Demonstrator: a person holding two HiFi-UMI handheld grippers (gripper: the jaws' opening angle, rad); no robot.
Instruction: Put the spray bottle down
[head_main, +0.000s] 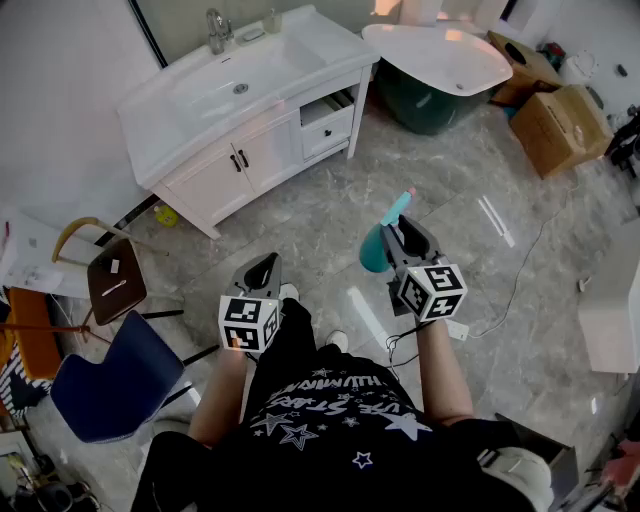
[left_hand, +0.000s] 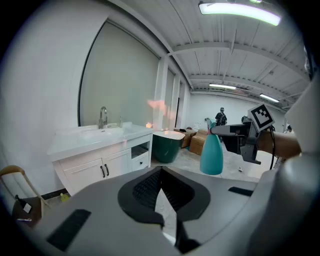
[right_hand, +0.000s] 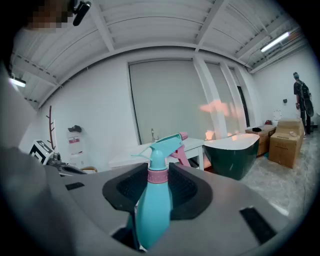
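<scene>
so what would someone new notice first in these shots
The teal plastic spray bottle with a pink collar stands out first, clamped upright in mid-air between the fingers of the right gripper. Beyond it, the head view shows a white vanity cabinet with a sink at upper left and a dark green, white-rimmed bathtub beside it.

The right gripper (head_main: 406, 228) holds a teal spray bottle (head_main: 376, 252) above the grey floor (head_main: 330, 205); the left gripper (head_main: 263, 266) hangs to its left.
</scene>
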